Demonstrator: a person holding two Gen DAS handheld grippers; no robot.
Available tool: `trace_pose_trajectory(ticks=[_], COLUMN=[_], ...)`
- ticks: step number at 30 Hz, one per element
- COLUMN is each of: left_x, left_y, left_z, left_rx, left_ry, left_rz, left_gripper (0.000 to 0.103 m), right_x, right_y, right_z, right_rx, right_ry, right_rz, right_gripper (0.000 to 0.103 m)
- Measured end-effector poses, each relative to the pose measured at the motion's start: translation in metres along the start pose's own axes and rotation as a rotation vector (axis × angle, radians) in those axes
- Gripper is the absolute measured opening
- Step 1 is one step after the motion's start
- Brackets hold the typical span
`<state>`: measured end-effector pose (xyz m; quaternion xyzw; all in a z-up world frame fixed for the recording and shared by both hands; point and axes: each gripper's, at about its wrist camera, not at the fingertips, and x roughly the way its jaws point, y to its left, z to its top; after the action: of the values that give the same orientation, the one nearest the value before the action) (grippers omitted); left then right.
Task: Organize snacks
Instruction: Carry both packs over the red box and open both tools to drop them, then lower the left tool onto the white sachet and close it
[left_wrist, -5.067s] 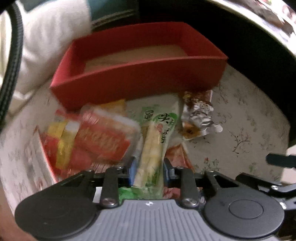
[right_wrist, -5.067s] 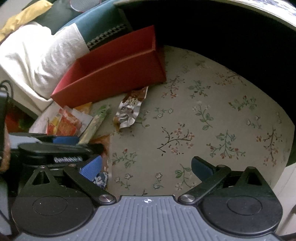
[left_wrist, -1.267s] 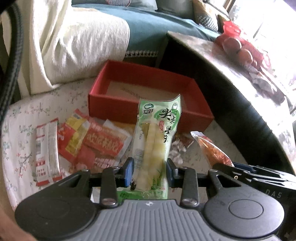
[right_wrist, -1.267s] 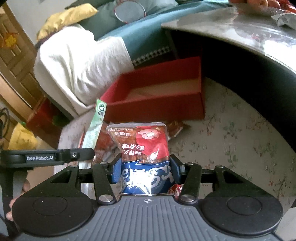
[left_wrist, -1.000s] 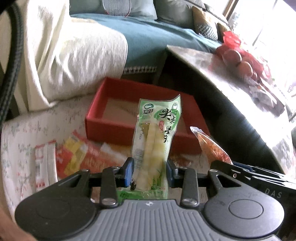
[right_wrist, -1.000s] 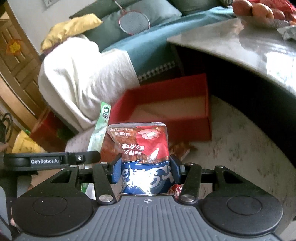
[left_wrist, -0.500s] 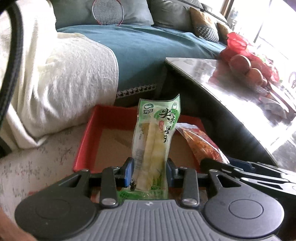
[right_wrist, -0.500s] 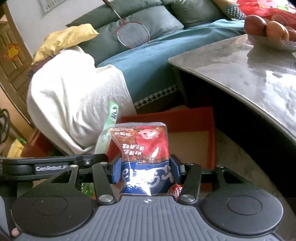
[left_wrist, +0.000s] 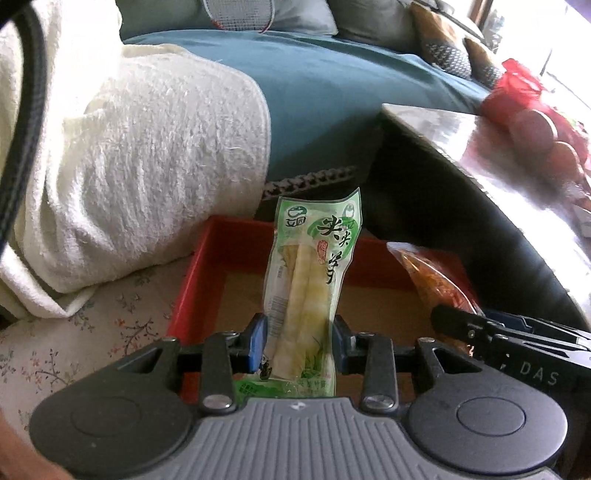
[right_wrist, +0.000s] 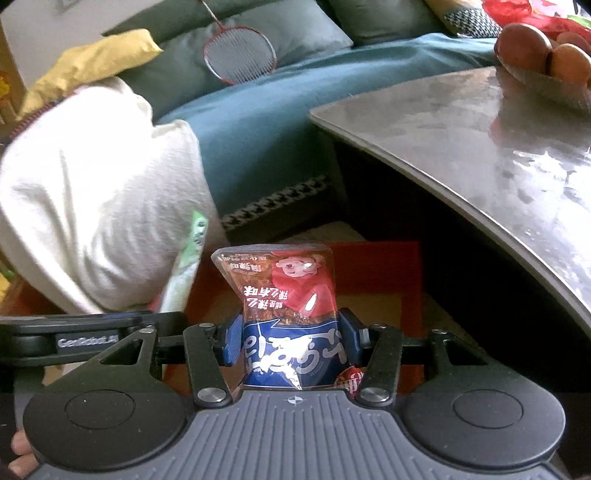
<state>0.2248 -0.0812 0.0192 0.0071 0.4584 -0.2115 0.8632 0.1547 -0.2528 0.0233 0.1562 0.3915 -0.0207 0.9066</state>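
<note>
Left gripper (left_wrist: 297, 345) clamps green bamboo-shoot packet (left_wrist: 310, 280); right gripper (right_wrist: 291, 343) clamps red-blue snack bag (right_wrist: 288, 314).

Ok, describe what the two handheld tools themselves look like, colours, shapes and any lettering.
Both tools match: a ribbed grey body, two round black discs, black linkage arms with silver screws, blue finger pads. On the left tool a black braided cable runs up the left edge. Seen from the other camera, it reads "GenRobot.AI"; the right tool reads "DAS".
</note>
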Motion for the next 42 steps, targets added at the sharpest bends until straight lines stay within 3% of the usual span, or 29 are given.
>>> trace_pose_trajectory(ticks=[5,9,27,37,42], left_x=[0.018,0.023,-0.034,-0.053,-0.066], left_y=[0.008,0.016,0.03,0.042,0.063], left_z=[0.007,0.007,-0.025,-0.073,-0.088], left_rx=[-0.043,-0.065,-0.086,-0.047,-0.116], left_ry=[-0.009,-0.019,-0.01,0.064,0.081], left_rz=[0.006,0.034,0.049,0.04,0.046], left_gripper=[0.032,0.047,0.054,0.058,0.059], right_x=[0.023,0.033,-0.004,-0.022,-0.03], right_y=[-0.007,-0.01,-0.005,0.008,0.017], right_z=[0.003,0.005,-0.019,-0.042,-0.056], right_rx=[-0.004,0.011,0.01,0.005,-0.007], right_ry=[0.012,0.017,0.027,0.057,0.074], right_rz=[-0.03,-0.054,-0.063,-0.036,-0.022], right_gripper=[0.061,0.071,0.077,0.081,0.083])
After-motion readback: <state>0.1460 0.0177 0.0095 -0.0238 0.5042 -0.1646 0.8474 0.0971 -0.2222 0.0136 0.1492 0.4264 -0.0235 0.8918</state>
